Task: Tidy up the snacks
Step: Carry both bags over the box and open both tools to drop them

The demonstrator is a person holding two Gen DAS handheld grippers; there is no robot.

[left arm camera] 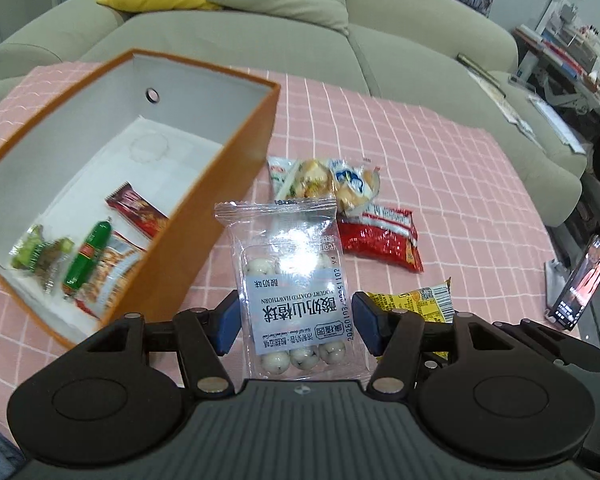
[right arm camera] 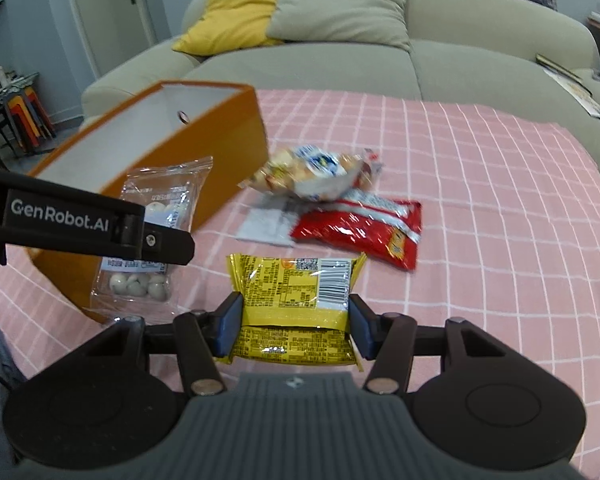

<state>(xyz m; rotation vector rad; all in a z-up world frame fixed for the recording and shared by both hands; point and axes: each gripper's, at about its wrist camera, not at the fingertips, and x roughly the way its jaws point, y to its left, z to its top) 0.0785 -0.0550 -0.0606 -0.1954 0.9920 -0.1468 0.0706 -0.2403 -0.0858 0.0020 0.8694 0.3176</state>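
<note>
My left gripper [left arm camera: 296,326] is shut on a clear packet of yogurt-coated hawthorn balls [left arm camera: 290,280], held upright above the pink checked cloth, just right of the orange box [left arm camera: 236,168]. The right wrist view shows that same clear packet [right arm camera: 140,284] hanging from the left gripper beside the orange box [right arm camera: 220,140]. My right gripper [right arm camera: 296,326] is shut on a yellow snack packet [right arm camera: 296,284], lifted off the cloth. That yellow packet [left arm camera: 416,300] also peeks out at the right of the left wrist view. Several snacks lie inside the box, among them a green sausage [left arm camera: 86,258].
On the cloth behind the held packets lie a red packet [right arm camera: 360,230], bread packets [right arm camera: 316,176] and a flat white sachet [right arm camera: 266,226]. A phone on a stand [left arm camera: 580,284] sits at the table's right edge. A beige sofa [right arm camera: 460,64] runs behind the table.
</note>
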